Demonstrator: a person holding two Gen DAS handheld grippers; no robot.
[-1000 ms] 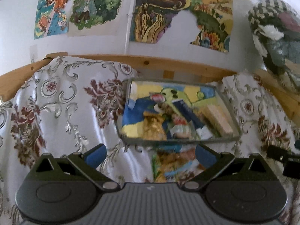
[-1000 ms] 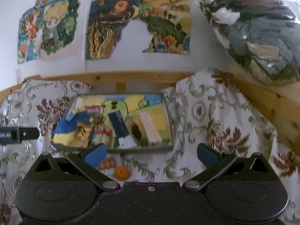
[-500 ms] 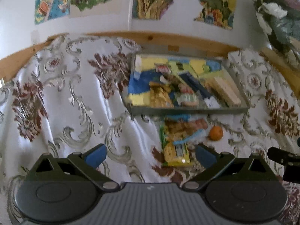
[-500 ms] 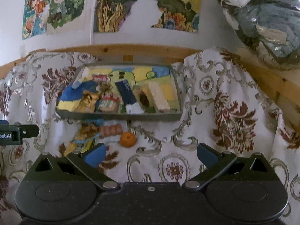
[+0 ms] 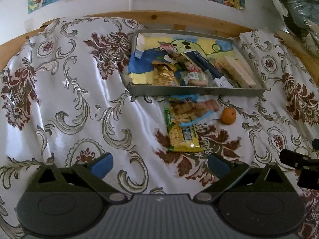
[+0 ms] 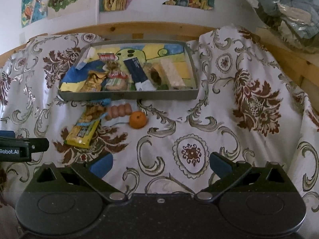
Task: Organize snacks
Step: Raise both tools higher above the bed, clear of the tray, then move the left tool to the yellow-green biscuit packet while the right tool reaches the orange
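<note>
A grey tray [image 5: 195,92] [image 6: 127,96] with several wrapped snacks stands at the back of the cloth-covered surface. In front of it lie a yellow-green snack packet [image 5: 183,137] [image 6: 82,132], a clear pack of brown round snacks [image 5: 207,105] [image 6: 119,109] and a small orange [image 5: 228,116] [image 6: 138,119]. My left gripper [image 5: 159,164] is open and empty, just short of the yellow packet. My right gripper [image 6: 160,164] is open and empty, right of the loose snacks and nearer than them.
A white cloth with brown floral print [image 5: 69,99] covers the surface. A wooden rail [image 6: 159,28] runs behind the tray, below a wall with posters. A plastic-wrapped bundle [image 6: 283,6] sits at the far right. The other gripper shows at the frame edges [image 5: 299,163] [image 6: 18,149].
Both views have tilted downward, so the tray moved up in the frames. The loose packet, brown snacks and orange in front of the tray came fully into view. Both grippers stayed open.
</note>
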